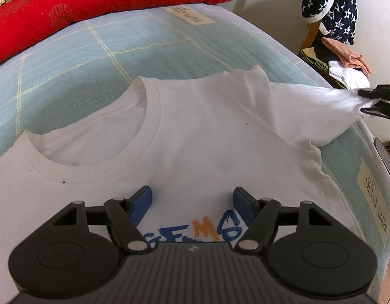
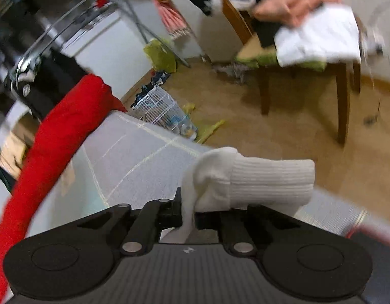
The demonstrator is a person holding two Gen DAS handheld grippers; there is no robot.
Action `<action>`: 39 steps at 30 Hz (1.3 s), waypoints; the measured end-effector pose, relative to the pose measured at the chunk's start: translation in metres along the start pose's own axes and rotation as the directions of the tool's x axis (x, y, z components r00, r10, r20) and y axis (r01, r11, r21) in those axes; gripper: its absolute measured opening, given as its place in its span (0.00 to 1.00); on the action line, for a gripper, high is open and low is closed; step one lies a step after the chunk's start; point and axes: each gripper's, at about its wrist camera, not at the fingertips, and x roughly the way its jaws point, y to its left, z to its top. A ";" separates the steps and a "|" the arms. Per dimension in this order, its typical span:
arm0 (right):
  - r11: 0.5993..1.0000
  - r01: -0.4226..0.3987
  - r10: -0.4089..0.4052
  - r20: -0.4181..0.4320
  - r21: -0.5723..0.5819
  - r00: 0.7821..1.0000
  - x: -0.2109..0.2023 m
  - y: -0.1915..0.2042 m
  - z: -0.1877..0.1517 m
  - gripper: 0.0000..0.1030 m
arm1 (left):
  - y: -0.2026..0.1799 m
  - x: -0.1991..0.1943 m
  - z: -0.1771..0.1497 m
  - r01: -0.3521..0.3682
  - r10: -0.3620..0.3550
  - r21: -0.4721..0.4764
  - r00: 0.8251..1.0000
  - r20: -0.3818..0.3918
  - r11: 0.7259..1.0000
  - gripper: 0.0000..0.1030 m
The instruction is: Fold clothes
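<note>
I see a white T-shirt (image 1: 200, 136) lying flat on the bed (image 1: 98, 50), front side up, with its ribbed collar (image 1: 111, 162) toward the far side and coloured letters (image 1: 207, 230) on the chest close to my left claw (image 1: 192, 200). My left claw hangs over the chest of the shirt with its two blue-padded fingers (image 1: 141, 202) spread apart; nothing is between them.

My right claw (image 2: 188, 214) is pressed together, and it pinches the sleeve (image 2: 248, 179) of the shirt. In the left wrist view this sleeve (image 1: 319, 101) is pulled out to the right, stretched and lifted off the bed, with the right claw (image 1: 377, 101) at its end. In the right wrist view the ribbed cuff sticks out past the fingers, and the picture is blurred.

A red blanket (image 1: 106, 2) lies along the far edge of the bed. Beside the bed stands a wooden chair (image 2: 342, 93) with folded clothes (image 2: 319, 33) on its seat and a dark star-patterned garment (image 1: 329, 7) over its back.
</note>
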 end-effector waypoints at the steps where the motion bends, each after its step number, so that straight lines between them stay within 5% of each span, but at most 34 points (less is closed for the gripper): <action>1: 1.000 0.012 -0.011 0.008 -0.013 1.000 -0.004 0.002 0.001 0.09 | 0.000 0.000 0.000 -0.001 0.001 -0.001 1.000 0.000 1.000 0.69; 5: 0.994 0.088 -0.086 0.035 -0.069 0.996 -0.015 0.005 0.002 0.11 | 0.000 0.000 0.001 -0.004 0.004 -0.003 1.000 -0.001 1.000 0.69; 7: 0.983 0.159 -0.156 0.038 -0.096 0.987 -0.016 0.003 -0.003 0.22 | 0.000 0.000 0.002 -0.002 0.002 -0.005 1.000 -0.003 1.000 0.69; 10: 0.961 0.268 -0.271 -0.029 -0.063 0.962 -0.010 -0.007 -0.009 0.27 | 0.002 -0.003 0.005 0.000 0.000 -0.008 1.000 -0.001 1.000 0.68; 13: 0.940 0.334 -0.337 -0.035 -0.066 0.941 -0.016 -0.012 -0.015 0.39 | 0.006 -0.006 0.007 -0.001 0.001 -0.020 1.000 0.005 1.000 0.68; 14: 0.929 0.363 -0.366 -0.023 -0.069 0.931 -0.018 -0.013 -0.016 0.49 | 0.007 -0.007 0.008 -0.002 0.002 -0.026 1.000 0.007 1.000 0.68; 16: 0.909 0.410 -0.411 -0.001 -0.067 0.911 -0.022 -0.017 -0.017 0.53 | 0.011 -0.008 0.008 0.003 -0.003 -0.037 1.000 0.010 0.999 0.68; 23: 0.927 0.374 -0.373 0.036 -0.028 0.927 -0.024 -0.027 0.007 0.52 | 0.011 -0.005 0.008 0.006 -0.006 -0.012 1.000 -0.002 1.000 0.68; 28: 0.879 0.476 -0.475 0.033 -0.039 0.879 -0.023 -0.033 0.014 0.52 | 0.013 -0.004 0.009 0.012 -0.012 -0.010 1.000 -0.005 1.000 0.68; 33: 0.915 0.380 -0.383 0.005 -0.133 0.924 -0.015 -0.019 0.010 0.52 | 0.012 -0.002 0.008 0.008 -0.008 0.004 1.000 -0.009 1.000 0.68; 39: 0.822 0.443 -0.485 -0.031 -0.357 0.874 0.021 -0.011 -0.002 0.52 | 0.013 -0.002 0.008 0.013 -0.013 0.010 1.000 -0.014 1.000 0.68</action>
